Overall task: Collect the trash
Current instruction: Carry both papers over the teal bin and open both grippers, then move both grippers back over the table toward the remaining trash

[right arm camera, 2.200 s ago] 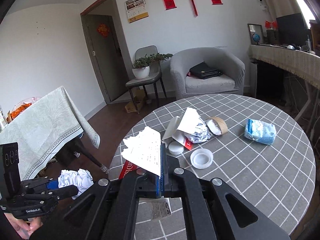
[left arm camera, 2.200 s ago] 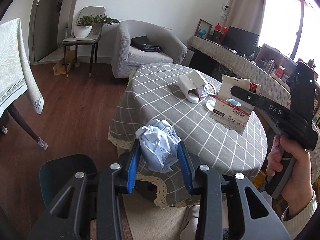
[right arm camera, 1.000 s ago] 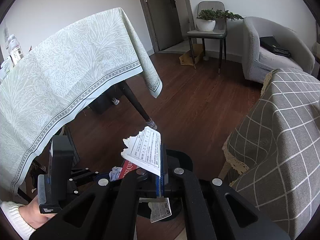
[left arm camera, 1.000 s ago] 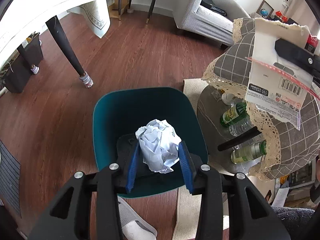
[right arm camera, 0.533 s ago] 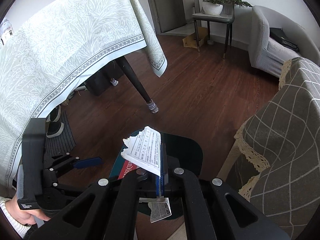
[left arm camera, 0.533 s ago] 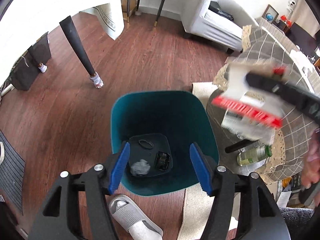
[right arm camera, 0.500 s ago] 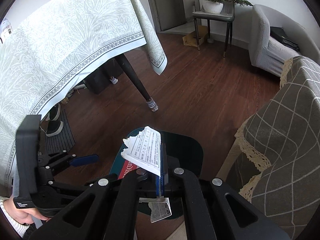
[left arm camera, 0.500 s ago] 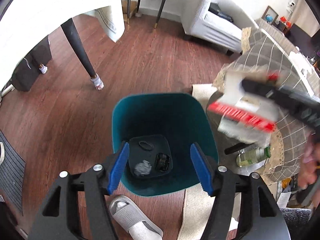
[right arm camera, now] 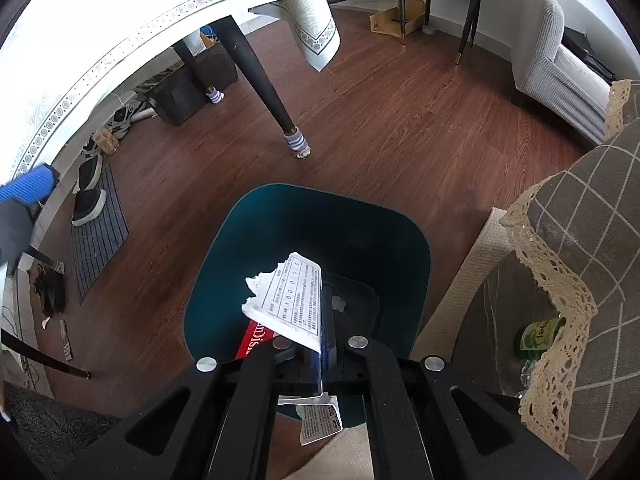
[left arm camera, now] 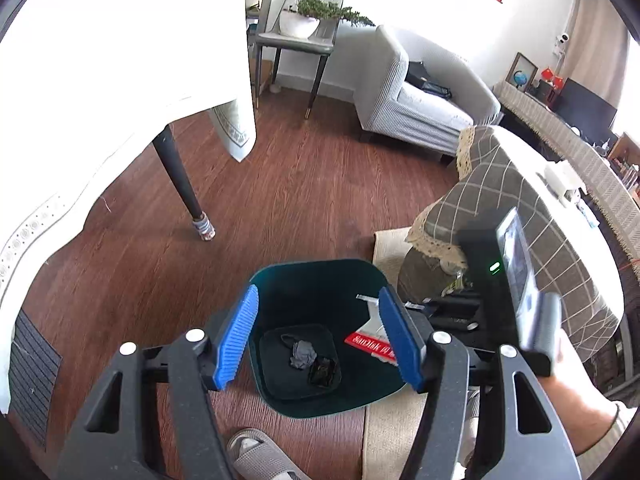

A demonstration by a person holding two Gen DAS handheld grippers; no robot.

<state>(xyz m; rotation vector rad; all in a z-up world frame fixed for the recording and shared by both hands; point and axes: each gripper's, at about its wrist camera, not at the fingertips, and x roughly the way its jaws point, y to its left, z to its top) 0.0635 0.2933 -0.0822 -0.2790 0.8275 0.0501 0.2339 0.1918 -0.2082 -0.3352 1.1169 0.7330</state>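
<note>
Two hand-held grippers hang over a dark teal, rounded-square plastic bin (left arm camera: 320,280) on the brown wood floor. At left, the left hand-held gripper (left arm camera: 318,338) has ribbed blue pads (left arm camera: 236,334) spread apart but closing, with nothing between them; below, on the bin's shadowed bottom, lies a small grey crumpled wad (left arm camera: 302,354) beside a dark scrap too dim to identify. At right, the right hand-held gripper (right arm camera: 320,344) is clamped flat on a torn white printed card package with a red band (right arm camera: 290,304) (its lower end is hidden behind the black fingers), held above the bin's mouth. A grey checked, lace-edged tablecloth (right arm camera: 580,216) drapes the tabletop at far right.
</note>
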